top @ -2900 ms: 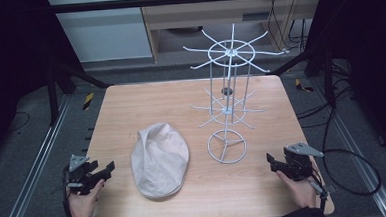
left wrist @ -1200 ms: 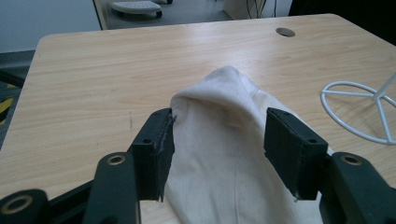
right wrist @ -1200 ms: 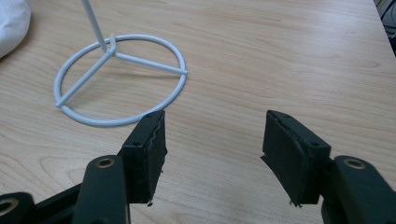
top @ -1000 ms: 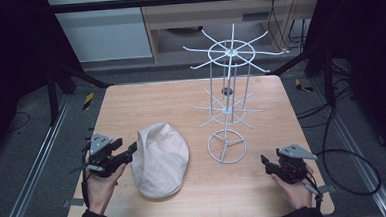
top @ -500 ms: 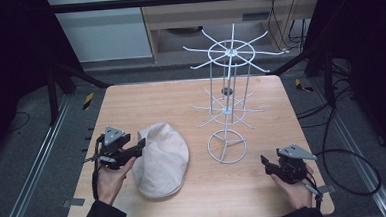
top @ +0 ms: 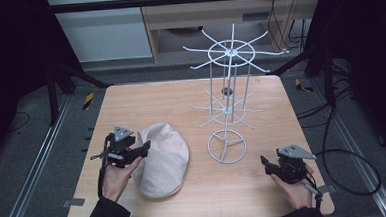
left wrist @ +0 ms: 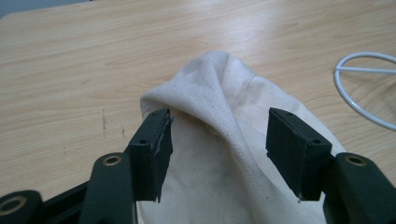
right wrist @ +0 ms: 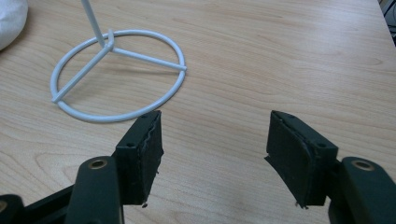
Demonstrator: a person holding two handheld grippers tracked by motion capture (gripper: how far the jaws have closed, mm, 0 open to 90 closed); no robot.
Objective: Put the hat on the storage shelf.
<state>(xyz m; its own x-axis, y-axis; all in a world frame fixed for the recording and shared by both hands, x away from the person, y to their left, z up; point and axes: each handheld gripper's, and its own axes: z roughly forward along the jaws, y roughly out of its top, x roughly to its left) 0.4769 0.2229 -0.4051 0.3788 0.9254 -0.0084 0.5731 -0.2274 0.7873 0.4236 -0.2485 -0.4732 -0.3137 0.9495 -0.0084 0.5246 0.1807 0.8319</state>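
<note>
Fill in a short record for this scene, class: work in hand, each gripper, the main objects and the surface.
work in hand: picking up the cream cap
left gripper: jaws open, straddling a raised fold of the cap, pads not pressing
right gripper: jaws open, nothing between them, has just been opening, near the table's front right
white wire rack: upright, right of the cap, apart from it
surface: wooden table

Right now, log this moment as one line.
left gripper: open, astride cap fold | right gripper: open, jaws just opening, nothing between | rack: upright
</note>
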